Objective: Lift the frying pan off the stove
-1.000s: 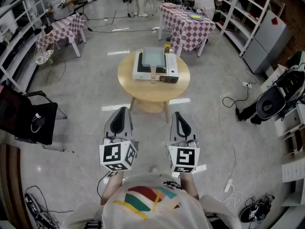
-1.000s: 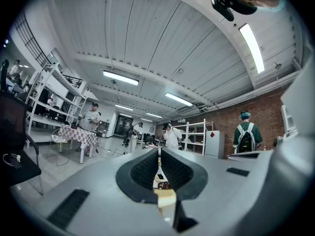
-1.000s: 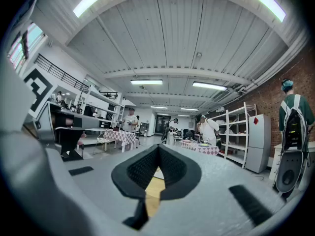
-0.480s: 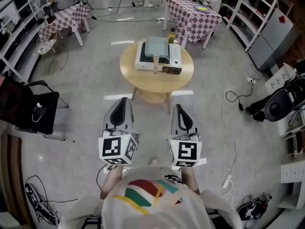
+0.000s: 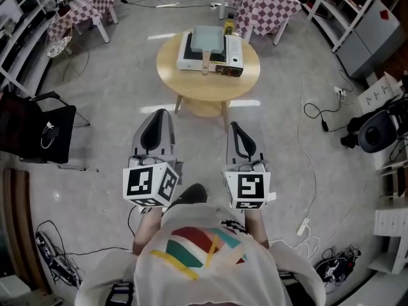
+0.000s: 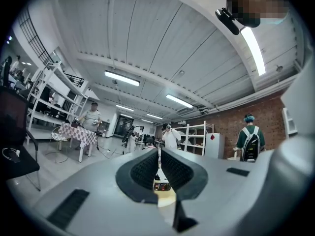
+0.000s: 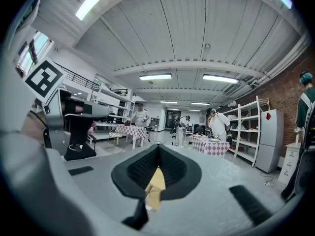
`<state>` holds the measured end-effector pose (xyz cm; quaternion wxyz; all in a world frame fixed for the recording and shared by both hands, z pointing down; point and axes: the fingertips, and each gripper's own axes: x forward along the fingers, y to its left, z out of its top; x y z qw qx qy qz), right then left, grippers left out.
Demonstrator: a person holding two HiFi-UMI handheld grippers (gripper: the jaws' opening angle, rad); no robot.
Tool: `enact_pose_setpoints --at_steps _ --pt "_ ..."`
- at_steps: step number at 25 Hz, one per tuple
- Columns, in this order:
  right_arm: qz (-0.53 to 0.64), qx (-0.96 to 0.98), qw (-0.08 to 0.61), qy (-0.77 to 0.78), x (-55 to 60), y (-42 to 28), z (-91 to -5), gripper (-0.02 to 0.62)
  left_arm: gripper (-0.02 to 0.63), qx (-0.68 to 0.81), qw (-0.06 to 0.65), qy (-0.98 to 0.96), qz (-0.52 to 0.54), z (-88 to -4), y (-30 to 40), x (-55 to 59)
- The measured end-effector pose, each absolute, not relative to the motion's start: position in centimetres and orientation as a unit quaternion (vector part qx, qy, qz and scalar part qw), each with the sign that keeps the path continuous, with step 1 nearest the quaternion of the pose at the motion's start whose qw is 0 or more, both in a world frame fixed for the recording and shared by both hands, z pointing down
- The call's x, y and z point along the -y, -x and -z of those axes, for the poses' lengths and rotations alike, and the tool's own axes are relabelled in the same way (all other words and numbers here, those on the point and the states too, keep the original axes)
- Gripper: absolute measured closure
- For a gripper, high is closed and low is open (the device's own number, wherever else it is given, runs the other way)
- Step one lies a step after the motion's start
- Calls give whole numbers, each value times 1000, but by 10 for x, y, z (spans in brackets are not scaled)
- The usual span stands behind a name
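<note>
1. Left gripper (image 5: pixel 158 116): lower left of centre in the head view, marker cube towards the person. In the left gripper view (image 6: pixel 158 154) the jaws are pressed together with nothing between the pads.
2. Right gripper (image 5: pixel 235 127): lower right of centre in the head view, level with the left one and apart from it. In the right gripper view (image 7: pixel 157 149) the pads meet at the tips and nothing is pinched.
3. Frying pan (image 5: pixel 207 37): upper centre of the head view. It is square and pale grey-green and sits flat on the stove (image 5: pixel 186 58). Its wooden handle (image 5: pixel 206 61) points down-frame, towards the grippers.
4. The stove is a white portable unit with its control panel on the right side. It stands on the round wooden table (image 5: pixel 210 98), in the table's upper half.
5. Both grippers are over bare floor, well apart from the table, and touch neither pan nor stove.
6. Yellow bottle (image 5: pixel 229 24): upright at the table's far edge, just beside the stove's upper right corner.
7. Through the notch under the left jaws, the stove front (image 6: pixel 162 186) and the table top (image 6: pixel 165 198) show. Under the right jaws only the table top (image 7: pixel 156 182) shows.
8. Surroundings in the head view: black chair (image 5: pixel 37 132) at mid left and checked tables (image 5: pixel 262 2) in the upper corners. Cables (image 5: pixel 311 171) run along the floor on the right.
</note>
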<state>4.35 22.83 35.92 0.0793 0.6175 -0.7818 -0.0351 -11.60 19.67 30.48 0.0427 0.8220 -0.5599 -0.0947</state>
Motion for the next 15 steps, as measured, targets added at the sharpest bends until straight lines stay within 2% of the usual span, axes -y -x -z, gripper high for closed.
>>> enact_pose_setpoints --at_steps 5,15 --pt "18 786 82 -612 -231 -45 -368 597 591 567 48 -817 91 -309 119 -201" --pt "60 790 56 -608 -225 -58 -339 597 591 550 32 -827 113 -298 99 -183"
